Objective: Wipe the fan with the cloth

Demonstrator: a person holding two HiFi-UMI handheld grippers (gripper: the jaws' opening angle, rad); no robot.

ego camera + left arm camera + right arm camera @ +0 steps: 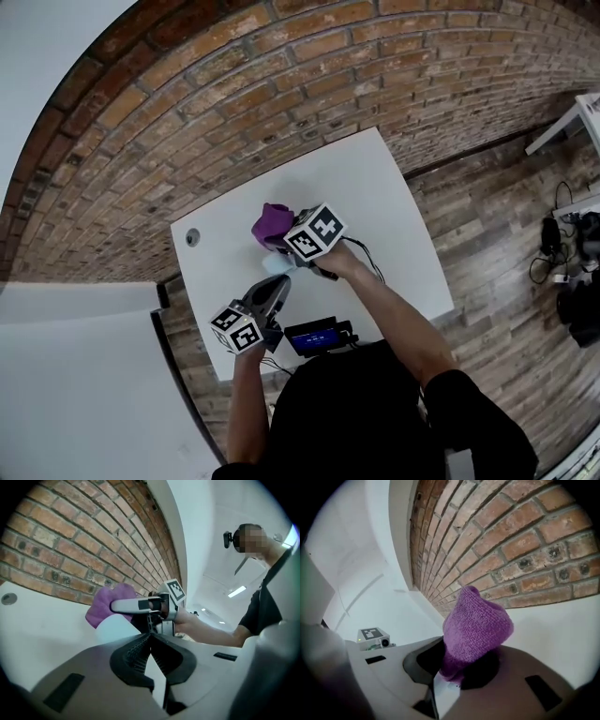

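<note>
A purple cloth (272, 223) hangs bunched above the white table (384, 216), with my right gripper (279, 238) shut on it. In the right gripper view the cloth (477, 629) bulges up out of the closed jaws. Just below it in the head view sits a small pale blue object (277, 264), which looks like the fan; in the left gripper view it is a pale rounded shape (116, 628) under the cloth (108, 603). My left gripper (278, 283) points at it from the near side, shut and empty (150, 640).
A brick wall (281, 84) runs along the table's far side. A round cable hole (192, 237) sits near the table's left edge. A small device with a lit screen (314, 336) is at the near edge. Cables and gear (562, 253) lie on the wooden floor at right.
</note>
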